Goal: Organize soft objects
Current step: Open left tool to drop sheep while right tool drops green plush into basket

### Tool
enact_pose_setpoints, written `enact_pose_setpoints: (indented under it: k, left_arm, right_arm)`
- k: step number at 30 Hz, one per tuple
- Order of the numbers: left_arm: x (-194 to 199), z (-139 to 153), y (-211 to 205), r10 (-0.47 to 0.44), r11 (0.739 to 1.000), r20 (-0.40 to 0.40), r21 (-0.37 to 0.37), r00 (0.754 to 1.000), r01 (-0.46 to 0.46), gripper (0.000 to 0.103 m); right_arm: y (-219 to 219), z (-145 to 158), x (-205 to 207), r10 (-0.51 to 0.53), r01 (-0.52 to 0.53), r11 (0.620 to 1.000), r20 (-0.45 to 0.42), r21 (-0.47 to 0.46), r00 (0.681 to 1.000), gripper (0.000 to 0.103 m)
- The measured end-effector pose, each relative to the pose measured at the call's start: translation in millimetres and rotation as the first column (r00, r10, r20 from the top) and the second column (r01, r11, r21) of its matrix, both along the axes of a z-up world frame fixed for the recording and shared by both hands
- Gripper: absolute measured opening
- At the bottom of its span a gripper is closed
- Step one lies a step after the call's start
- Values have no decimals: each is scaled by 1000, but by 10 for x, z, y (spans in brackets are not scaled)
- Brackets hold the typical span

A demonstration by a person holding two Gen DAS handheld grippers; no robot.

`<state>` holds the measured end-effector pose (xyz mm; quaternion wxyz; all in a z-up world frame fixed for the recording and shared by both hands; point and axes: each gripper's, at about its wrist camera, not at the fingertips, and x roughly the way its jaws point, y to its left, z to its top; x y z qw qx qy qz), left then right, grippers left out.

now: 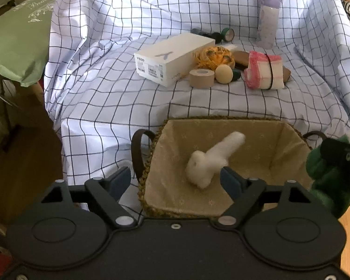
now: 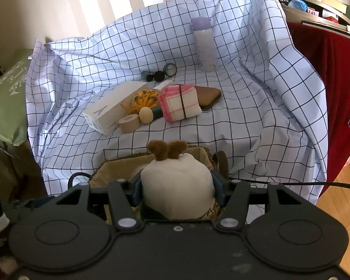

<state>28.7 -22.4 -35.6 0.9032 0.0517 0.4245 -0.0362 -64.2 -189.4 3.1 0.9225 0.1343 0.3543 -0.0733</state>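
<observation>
Left gripper (image 1: 175, 177) hung over the near edge of the basket (image 1: 289, 130), jaws wide, nothing pressed between them. White plush (image 1: 212, 158) lay inside on the liner, just beyond the fingertips and slightly right of centre; its long axis ran from near-left to far-right, the thicker end nearest the gripper. The right finger (image 1: 228, 179) overlapped that near end in view; contact could not be told. It read as released into the basket, though possibly not yet settled. Right gripper (image 2: 177, 186) held a cream plush (image 2: 177, 191) with brown ears (image 2: 166, 149), pads clamped on both its flanks, poised above the basket's near right corner by the right handle. From the left wrist view the same toy showed a green body (image 1: 326, 182) at the far right edge. Judged next: the cream plush goes down into the basket, which lay directly ahead of and below the right gripper; the free space was right of the white plush. Farther off on the checked cloth (image 1: 105, 93): the pink-edged towel (image 1: 263, 70) bound by a black band, likely the remaining soft item, nearer the right hand. Writing: white box (image 1: 172, 58) read "Y50D" on its end label as best could be made out, "vivo" on its side in the right view; green cover (image 1: 18, 37) at far left read "Beauty". Labels on the tape roll (image 1: 201, 78) and the bottle (image 1: 268, 18) were illegible.
</observation>
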Motion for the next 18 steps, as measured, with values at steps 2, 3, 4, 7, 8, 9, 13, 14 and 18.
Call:
enact_pose_setpoints:
  k: [2,3,4,7,8,9,13,14,18]
  left_arm:
    - [-2,-20,-4,-5,1000,-12,2,1000,5,80]
    - [2,-23,-2,-6,1000,-16,1,1000,6,80]
    - [4,-23,1,-7,1000,-18,1,1000,7,80]
    - [-1,-17,-1,-9,1000,-13,2,1000,9,80]
    - [-4,-16,-2,-11,1000,-12,3,1000,11,80]
    - [-7,-16,-4,-12,1000,-11,3,1000,12,80]
    - [-5,-20,5,-10,1000,-13,1,1000,10,80]
    - [-6,-21,10,-8,1000,-14,0,1000,8,80]
    - [-12,-16,33,-7,1000,-12,-4,1000,7,80]
  right_arm:
    - [-5,0,0,-2,2,1000,0,1,1000,57]
    - [-6,1,0,-3,3,1000,0,1,1000,57]
    - [-4,0,-1,-4,4,1000,0,-1,1000,57]
    - [12,-5,0,-4,4,1000,-1,-8,1000,57]
    - [19,-7,1,-3,3,1000,-2,-11,1000,57]
    - [28,-8,3,-2,2,1000,-3,-13,1000,58]
    - [35,-12,1,2,-2,1000,-1,-24,1000,58]
    - [36,-13,1,3,-3,1000,0,-26,1000,58]
    - [32,-12,2,10,-10,1000,7,-29,1000,62]
